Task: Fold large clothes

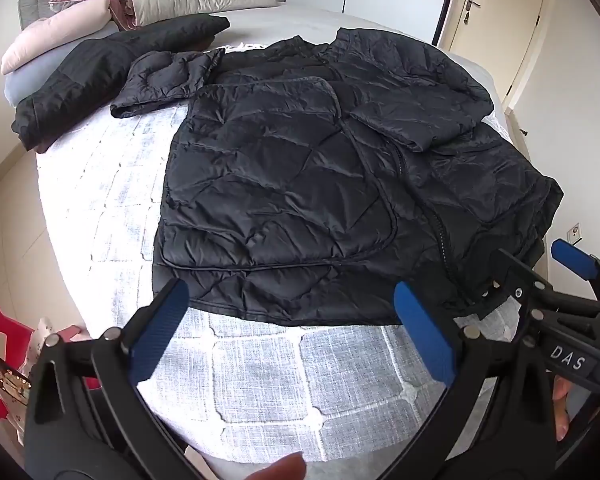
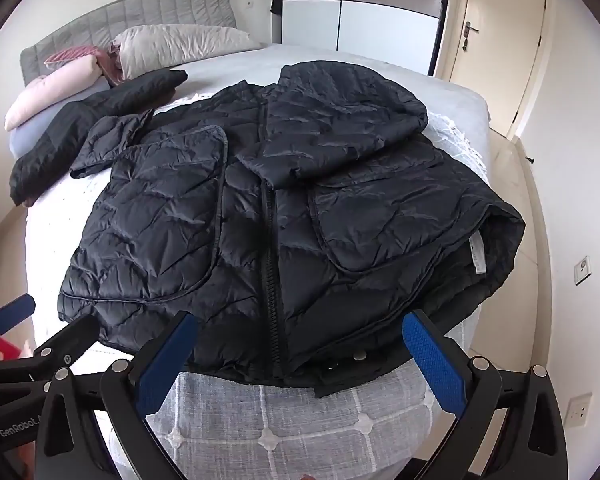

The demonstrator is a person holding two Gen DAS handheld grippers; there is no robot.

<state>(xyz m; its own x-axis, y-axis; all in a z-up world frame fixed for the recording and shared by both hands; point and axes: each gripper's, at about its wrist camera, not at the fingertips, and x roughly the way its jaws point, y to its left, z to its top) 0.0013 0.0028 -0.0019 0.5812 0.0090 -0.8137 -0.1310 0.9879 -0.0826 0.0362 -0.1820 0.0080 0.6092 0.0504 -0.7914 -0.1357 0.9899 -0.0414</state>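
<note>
A large black quilted puffer jacket (image 1: 300, 184) lies front up on the bed, zipper shut, its right sleeve folded across the chest; it also shows in the right wrist view (image 2: 284, 216). Its left sleeve (image 1: 168, 76) stretches out to the left. My left gripper (image 1: 292, 320) is open and empty, just in front of the jacket's hem. My right gripper (image 2: 300, 348) is open and empty, over the hem near the zipper's bottom end. The right gripper also shows at the right edge of the left wrist view (image 1: 540, 272).
The bed has a grey-white checked blanket (image 1: 260, 368). Another dark garment (image 1: 100, 68) lies at the far left beside pillows (image 1: 60, 36) by the headboard. A red stool (image 1: 0, 352) stands left of the bed. A door (image 2: 496, 44) and wardrobe are behind.
</note>
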